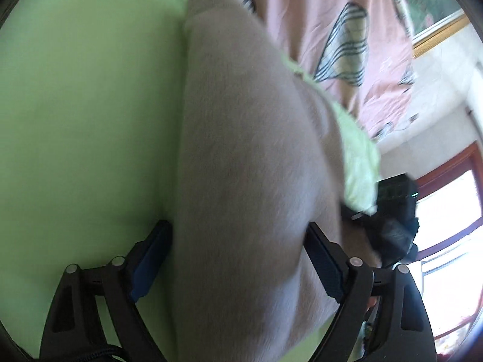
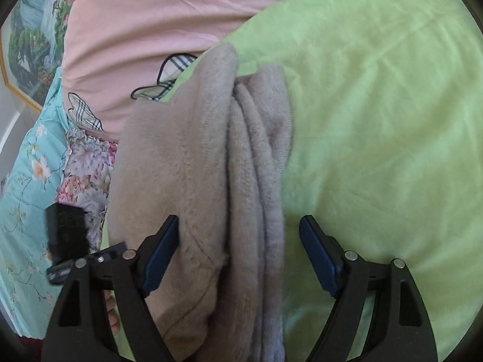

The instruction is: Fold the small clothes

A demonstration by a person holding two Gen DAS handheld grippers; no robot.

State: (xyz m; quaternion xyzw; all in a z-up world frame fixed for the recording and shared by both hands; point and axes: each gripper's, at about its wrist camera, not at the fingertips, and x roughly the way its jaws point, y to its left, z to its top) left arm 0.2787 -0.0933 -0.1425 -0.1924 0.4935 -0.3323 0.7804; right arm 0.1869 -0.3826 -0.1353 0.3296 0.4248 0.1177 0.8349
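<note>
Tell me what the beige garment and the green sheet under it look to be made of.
Beige garment: looks like soft fleece or plush knit, matte; a short fuzzy nap and thick, rounded folds show in the right wrist view. Green sheet: seems a thin woven cotton-like fabric, smooth and matte, with fine shallow creases and no pile.

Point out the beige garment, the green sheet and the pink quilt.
beige garment (image 2: 187, 163): right wrist view, its broad folded panel.
green sheet (image 2: 377, 105): right wrist view, bare stretch right of the garment.
pink quilt (image 2: 135, 39): right wrist view, plain pink area.
</note>
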